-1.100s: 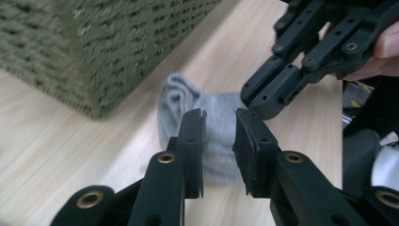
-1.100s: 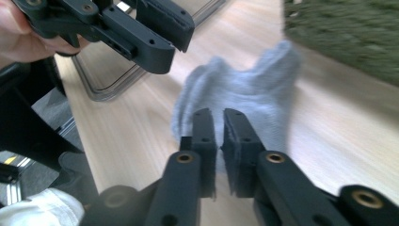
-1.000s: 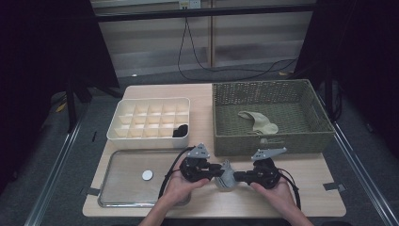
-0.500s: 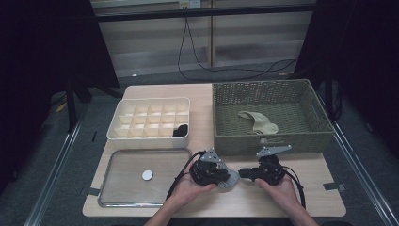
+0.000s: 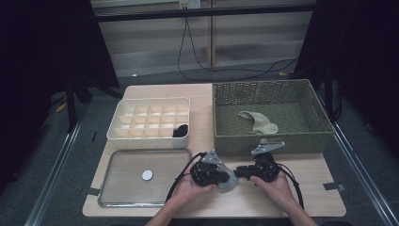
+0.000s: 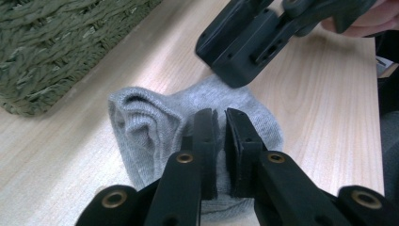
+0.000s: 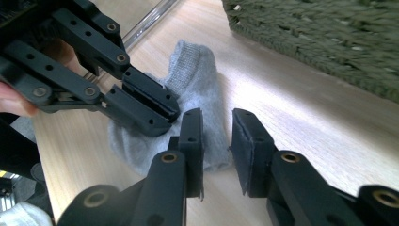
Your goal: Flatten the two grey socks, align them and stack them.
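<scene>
Here we see a grey sock [image 6: 155, 122] near the desk's front edge, left gripper [image 6: 220, 122] just clenched on it, right gripper [image 7: 217, 132] just loosening, jaws parted over it.

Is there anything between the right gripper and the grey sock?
Nothing visible. The right gripper has just been opening, its jaws right at the grey sock, beside the left gripper pinching it.

I see the divided box [image 5: 149, 118] left of the basket [image 5: 270, 141], the tray [image 5: 120, 181] and sock [image 5: 227, 179] before it, another sock [image 5: 258, 121] inside.
</scene>
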A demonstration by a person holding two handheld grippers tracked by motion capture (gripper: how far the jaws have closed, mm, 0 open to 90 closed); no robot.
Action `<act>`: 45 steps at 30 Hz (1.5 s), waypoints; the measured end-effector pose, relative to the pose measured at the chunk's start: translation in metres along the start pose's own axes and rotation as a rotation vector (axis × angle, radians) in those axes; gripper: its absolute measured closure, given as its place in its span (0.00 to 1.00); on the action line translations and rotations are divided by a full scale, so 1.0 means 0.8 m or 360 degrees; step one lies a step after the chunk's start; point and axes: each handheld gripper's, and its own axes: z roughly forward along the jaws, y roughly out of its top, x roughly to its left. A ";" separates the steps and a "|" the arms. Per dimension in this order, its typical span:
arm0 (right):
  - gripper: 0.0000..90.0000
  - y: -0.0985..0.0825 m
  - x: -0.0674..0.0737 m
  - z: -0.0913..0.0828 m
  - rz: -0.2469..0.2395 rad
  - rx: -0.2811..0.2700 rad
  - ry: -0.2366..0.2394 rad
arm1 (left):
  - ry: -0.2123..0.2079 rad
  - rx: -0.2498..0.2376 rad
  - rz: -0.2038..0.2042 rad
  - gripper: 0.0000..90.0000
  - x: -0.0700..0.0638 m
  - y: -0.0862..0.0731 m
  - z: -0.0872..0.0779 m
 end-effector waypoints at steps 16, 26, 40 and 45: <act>0.92 0.002 0.000 0.013 0.0034 0.0052 0.0034 | -0.0020 0.0022 0.0008 0.93 0.002 0.000 -0.001; 0.93 0.005 0.018 -0.004 0.0005 -0.0052 0.0097 | -0.0009 0.0015 0.0016 0.95 0.000 0.000 0.000; 0.93 0.000 0.010 -0.017 0.0028 -0.0083 0.0067 | 0.0016 -0.0087 0.0009 0.83 -0.007 -0.003 -0.019; 0.93 -0.002 0.007 -0.026 0.0034 -0.0104 0.0028 | 0.0039 -0.0130 -0.0006 0.79 -0.013 -0.011 -0.039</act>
